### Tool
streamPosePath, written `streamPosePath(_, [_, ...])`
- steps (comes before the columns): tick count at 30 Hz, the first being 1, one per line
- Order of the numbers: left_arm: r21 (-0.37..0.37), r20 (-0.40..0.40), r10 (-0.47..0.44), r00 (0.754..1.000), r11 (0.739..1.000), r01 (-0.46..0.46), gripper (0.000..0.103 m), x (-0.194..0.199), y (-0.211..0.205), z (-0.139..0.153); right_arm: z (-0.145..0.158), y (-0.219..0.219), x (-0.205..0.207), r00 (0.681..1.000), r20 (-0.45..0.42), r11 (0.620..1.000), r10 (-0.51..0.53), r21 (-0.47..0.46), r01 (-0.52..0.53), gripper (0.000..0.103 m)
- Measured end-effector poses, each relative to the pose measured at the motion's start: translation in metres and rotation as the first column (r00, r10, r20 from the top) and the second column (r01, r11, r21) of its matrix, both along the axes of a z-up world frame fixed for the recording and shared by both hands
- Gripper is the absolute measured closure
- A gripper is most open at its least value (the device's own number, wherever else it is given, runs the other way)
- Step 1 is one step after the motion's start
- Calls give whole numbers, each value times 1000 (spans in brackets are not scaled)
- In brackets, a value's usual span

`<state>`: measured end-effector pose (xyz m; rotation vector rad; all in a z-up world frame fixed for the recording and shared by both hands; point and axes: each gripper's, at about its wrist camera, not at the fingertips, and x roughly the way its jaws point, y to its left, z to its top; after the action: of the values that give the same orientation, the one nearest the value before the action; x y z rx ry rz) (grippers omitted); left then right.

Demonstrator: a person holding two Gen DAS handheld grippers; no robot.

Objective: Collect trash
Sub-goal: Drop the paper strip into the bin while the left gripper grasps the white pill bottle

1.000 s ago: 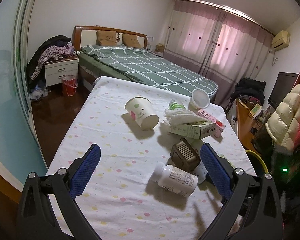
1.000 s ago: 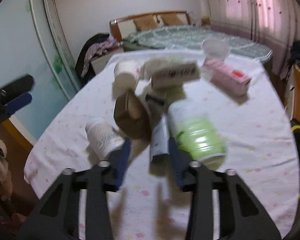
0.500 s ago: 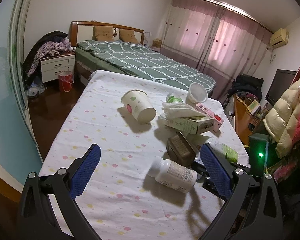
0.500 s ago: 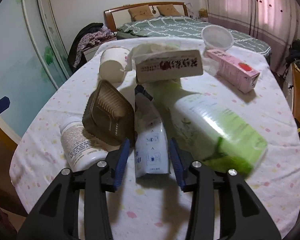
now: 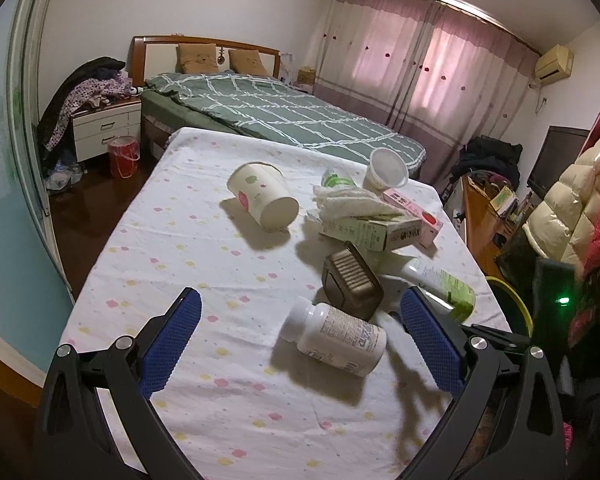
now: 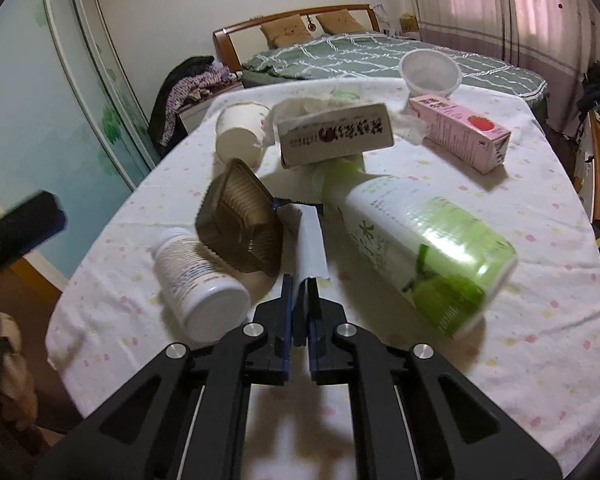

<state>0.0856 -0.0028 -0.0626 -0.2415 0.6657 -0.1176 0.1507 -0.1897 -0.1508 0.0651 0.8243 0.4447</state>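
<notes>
Trash is scattered over the desk (image 5: 172,264), which is covered w/ a dotted white cloth; a thin white sachet (image 6: 311,245) is pinched at its near end by the right claw (image 6: 299,300), jaws clenched on it, its far end lying between a brown plastic tray (image 6: 242,228) and a green-labelled bottle (image 6: 424,250); a white pill bottle (image 6: 198,276) is seen just beside the tray, on its side; further back are a paper cup (image 6: 238,140), a printed carton (image 6: 336,134), a pink carton (image 6: 460,130) and a clear plastic cup (image 6: 430,70); the left claw (image 5: 300,344) is held released, wide apart, above the desk's near part, w/ the pill bottle between its blue pads but not touched.
</notes>
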Motion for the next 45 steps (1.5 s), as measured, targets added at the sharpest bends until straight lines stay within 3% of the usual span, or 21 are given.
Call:
streamPosePath(11, [9,-27,-51,998,999,52,5,3,-21,-11,38,-41,-34,994,92,994,-55,101,45,97])
streamPosePath(19, [27,-52,-81,995,996,83,5,7,-35,-20,47,-117,-32,956,127,960,-264,130,248,97])
streamPosePath(24, [31,-59,-86,995,996,88,5,10,-37,-22,38,-188,-27,869,107,872,-483,142,468,97])
streamPosePath(27, [36,-70,-94,993,995,96,5,12,-41,-25,21,-229,-24,788,67,788,-612,125,602,97])
streamPosePath(32, [37,-83,-103,991,994,107,5,15,-45,-29,-7,-266,-10,687,28,687,-726,59,724,97])
streamPosePath(36, [42,-91,-102,991,993,107,5,18,-46,-31,-21,-280,3,626,11,626,-780,14,780,96])
streamPosePath(41, [39,-104,-103,989,993,107,5,21,-45,-34,-30,-288,8,589,-27,589,-808,9,808,91])
streamPosePath(45, [33,-115,-109,987,993,114,5,23,-45,-37,-29,-287,8,573,-8,573,-820,-13,820,72])
